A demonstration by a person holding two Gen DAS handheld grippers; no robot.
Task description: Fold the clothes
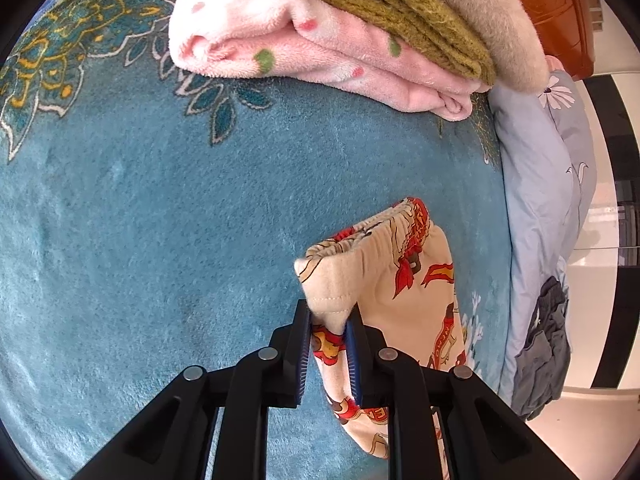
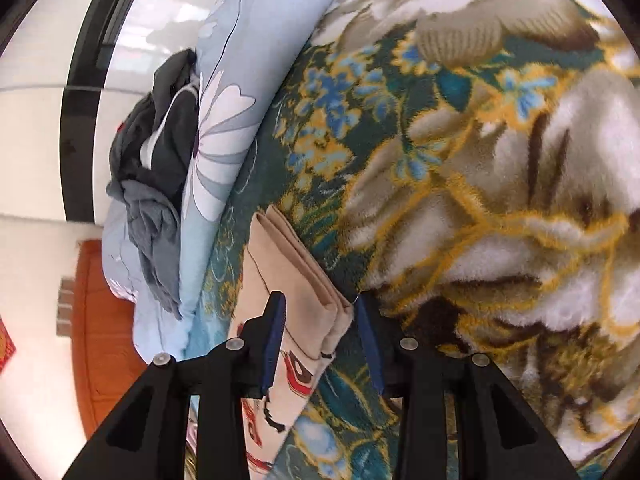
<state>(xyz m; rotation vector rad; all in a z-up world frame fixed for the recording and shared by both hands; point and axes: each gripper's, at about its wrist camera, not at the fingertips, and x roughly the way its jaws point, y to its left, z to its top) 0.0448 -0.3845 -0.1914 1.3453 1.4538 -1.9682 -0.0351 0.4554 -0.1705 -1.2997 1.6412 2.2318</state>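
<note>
A beige pair of printed pants [image 1: 384, 280] with red cartoon figures and an elastic waistband hangs over the blue plush blanket [image 1: 160, 240]. My left gripper [image 1: 329, 320] is shut on its waistband corner and holds it up. In the right wrist view the same pants [image 2: 296, 280] show folded layers of a hem. My right gripper [image 2: 320, 312] has its jaws around that folded edge with a gap on the right side; it looks open.
A stack of folded items lies at the back: a pink fleece [image 1: 304, 52], an olive knit [image 1: 360, 4] and a beige fleece [image 1: 492, 12]. A light blue duvet [image 1: 540, 184] with grey clothes [image 1: 544, 344] lies at the right. The floral blanket [image 2: 480, 160] fills the right wrist view.
</note>
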